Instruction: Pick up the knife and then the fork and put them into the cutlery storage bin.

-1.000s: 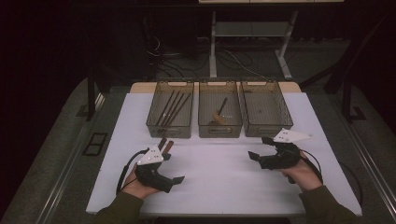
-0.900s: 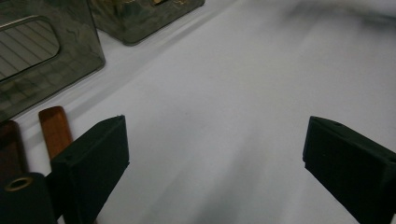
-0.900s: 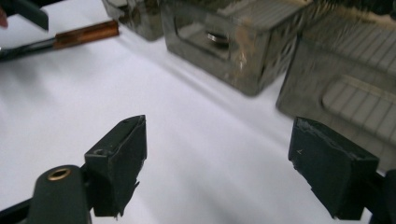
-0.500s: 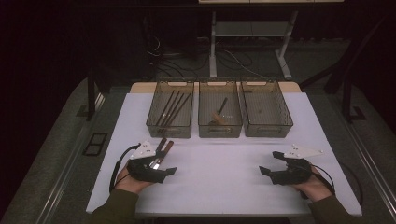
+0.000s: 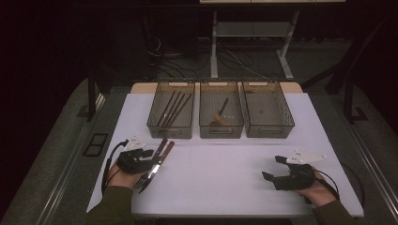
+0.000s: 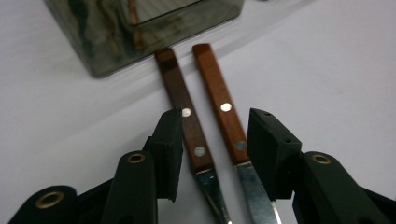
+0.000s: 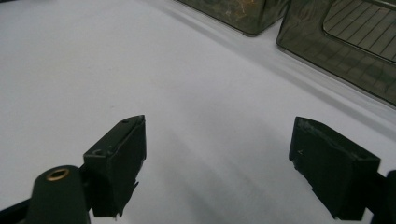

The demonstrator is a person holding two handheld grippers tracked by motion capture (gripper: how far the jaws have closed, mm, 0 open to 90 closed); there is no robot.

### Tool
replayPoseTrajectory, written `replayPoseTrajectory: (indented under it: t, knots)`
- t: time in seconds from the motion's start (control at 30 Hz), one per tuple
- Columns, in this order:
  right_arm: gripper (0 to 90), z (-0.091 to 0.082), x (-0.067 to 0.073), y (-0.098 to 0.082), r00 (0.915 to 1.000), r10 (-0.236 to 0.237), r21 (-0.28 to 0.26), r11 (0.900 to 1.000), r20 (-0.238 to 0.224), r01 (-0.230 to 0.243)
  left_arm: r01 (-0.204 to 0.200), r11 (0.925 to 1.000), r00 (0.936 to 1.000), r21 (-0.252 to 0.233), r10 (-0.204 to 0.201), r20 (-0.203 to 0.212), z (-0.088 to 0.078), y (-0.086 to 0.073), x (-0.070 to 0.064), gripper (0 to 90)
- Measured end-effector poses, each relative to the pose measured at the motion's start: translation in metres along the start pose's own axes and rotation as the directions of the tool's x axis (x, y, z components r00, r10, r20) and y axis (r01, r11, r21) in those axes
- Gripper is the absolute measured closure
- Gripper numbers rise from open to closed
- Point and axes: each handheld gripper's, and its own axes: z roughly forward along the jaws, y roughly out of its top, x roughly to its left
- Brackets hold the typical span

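Observation:
Two wooden-handled utensils point(image 5: 162, 152) lie side by side on the white table, just in front of the left tray. My left gripper point(image 5: 151, 160) is down over them. In the left gripper view both riveted handles point(image 6: 187, 112) lie between the jaws of the left gripper point(image 6: 215, 123). The jaws have just been closing; the pads stand close beside the handles without clearly pressing them. The steel ends run under the gripper. My right gripper point(image 5: 273, 168) rests low at the table's near right. The right gripper point(image 7: 219, 140) is open, with bare table between its jaws.
Three dark see-through trays stand in a row at the back: the left tray point(image 5: 170, 132) holds several dark utensils, the middle tray point(image 5: 220, 132) one wooden-handled piece, and the right tray point(image 5: 270, 132) looks bare. The white table point(image 5: 220, 187) ends near my forearms.
My left gripper has shifted left onto the two handles and its jaws have narrowed around them. My right hand has drawn back toward the near right edge and sunk lower.

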Motion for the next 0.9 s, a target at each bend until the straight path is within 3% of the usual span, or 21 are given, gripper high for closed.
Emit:
replayPoseTrajectory:
  t: [0.13, 0.3, 0.47, 0.63, 0.9]
  knots:
    - [19.1, 0.000, 0.001, 0.000, 1.0000, -0.004, 0.004, 1.000, 0.000, 0.004, 0.010, 0.9998, 0.9992, 0.016, -0.009, -0.038, 0.003, 0.000, 0.001, 58.8]
    - [19.1, 0.001, 0.002, 0.000, 0.9999, -0.014, 0.008, 1.000, 0.000, 0.014, 0.021, 0.9990, 0.9991, 0.040, -0.019, -0.038, 0.007, -0.001, 0.003, 61.0]
    - [19.1, 0.002, 0.002, 0.000, 0.9998, -0.020, 0.021, 1.000, 0.003, 0.020, -0.005, 0.9976, 0.9979, 0.068, 0.009, -0.065, 0.009, -0.001, 0.002, 65.3]
    - [19.1, 0.002, 0.003, 0.000, 0.9997, -0.024, 0.021, 0.999, 0.003, 0.024, -0.006, 0.9970, 0.9979, 0.078, 0.011, -0.063, 0.009, -0.001, 0.003, 68.6]
    - [19.1, 0.003, 0.003, 0.000, 0.9996, -0.027, 0.024, 0.999, 0.003, 0.027, 0.014, 0.9942, 0.9956, 0.107, -0.004, -0.093, 0.012, 0.001, -0.003, 66.3]
